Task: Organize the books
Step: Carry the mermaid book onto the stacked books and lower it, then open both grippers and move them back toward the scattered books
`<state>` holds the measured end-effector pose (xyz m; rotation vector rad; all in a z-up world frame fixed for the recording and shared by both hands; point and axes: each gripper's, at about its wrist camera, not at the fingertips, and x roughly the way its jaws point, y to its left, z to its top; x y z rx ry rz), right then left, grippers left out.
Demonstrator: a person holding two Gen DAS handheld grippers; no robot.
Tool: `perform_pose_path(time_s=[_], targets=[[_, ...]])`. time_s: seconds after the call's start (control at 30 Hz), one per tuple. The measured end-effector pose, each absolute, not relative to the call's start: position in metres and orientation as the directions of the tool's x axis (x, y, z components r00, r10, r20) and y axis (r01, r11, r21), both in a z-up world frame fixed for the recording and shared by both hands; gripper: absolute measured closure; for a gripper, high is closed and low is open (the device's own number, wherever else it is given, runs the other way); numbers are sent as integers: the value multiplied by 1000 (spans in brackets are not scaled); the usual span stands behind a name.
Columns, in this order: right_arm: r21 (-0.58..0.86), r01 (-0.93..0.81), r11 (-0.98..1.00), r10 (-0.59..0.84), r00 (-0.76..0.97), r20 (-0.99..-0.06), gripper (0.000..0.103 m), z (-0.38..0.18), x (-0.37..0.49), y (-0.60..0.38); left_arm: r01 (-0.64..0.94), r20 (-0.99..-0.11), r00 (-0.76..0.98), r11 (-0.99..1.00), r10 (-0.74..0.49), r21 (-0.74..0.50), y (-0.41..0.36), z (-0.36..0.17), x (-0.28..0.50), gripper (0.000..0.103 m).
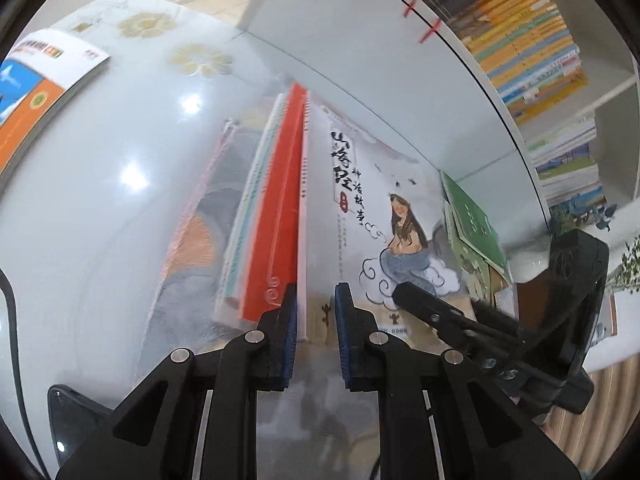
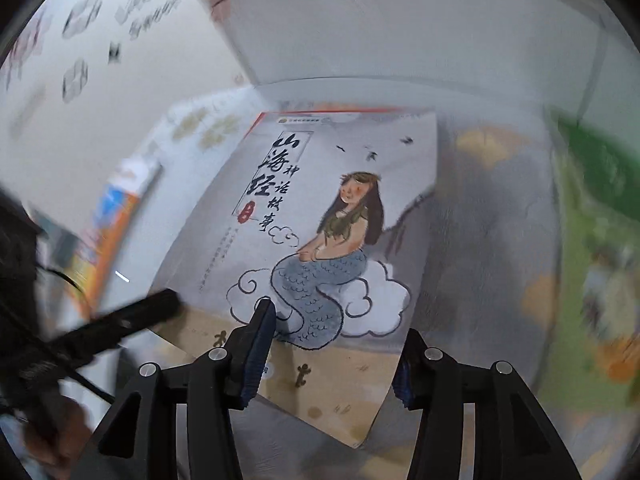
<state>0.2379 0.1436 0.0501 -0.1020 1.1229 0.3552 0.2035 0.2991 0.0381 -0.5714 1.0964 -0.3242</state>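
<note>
Mermaid book (image 2: 320, 216) flat, long axis away from cam; left gripper (image 1: 316, 300) together, right gripper (image 2: 336, 344) apart.

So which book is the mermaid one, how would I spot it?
Look at the glossy white table by the white wall. A few books lean there together; the mermaid book is in front, its pale cover showing a long-haired mermaid on a cloud beside black brush lettering, unlike the red book behind.
</note>
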Motion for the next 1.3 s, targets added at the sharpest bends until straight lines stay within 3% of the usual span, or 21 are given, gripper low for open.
perform_pose_path(time_s=[0.1,0.2,0.33,0.63,1.03,1.3], targets=[[15,-363,932,181,428,-886,42,52,237,160,-63,-725,445,789,-525,-611,309,29,195,90],[-23,-371,928,155,443,-883,41,50,234,168,-84,-724,457,785,-517,-614,315,29,193,90],[106,-352,930,240,363,-900,35,45,240,160,-93,-741,461,804,-488,-587,317,35,187,90],[284,-173,943,326,301,-896,35,43,159,72,-57,-748,441,817,-496,-574,313,41,125,87],[313,58,948,275,343,-898,35,46,32,-54,111,-768,307,823,-562,-558,218,51,45,87],[344,-45,938,341,306,-889,35,50,1,-73,132,-780,283,828,-558,-544,156,62,12,82]])
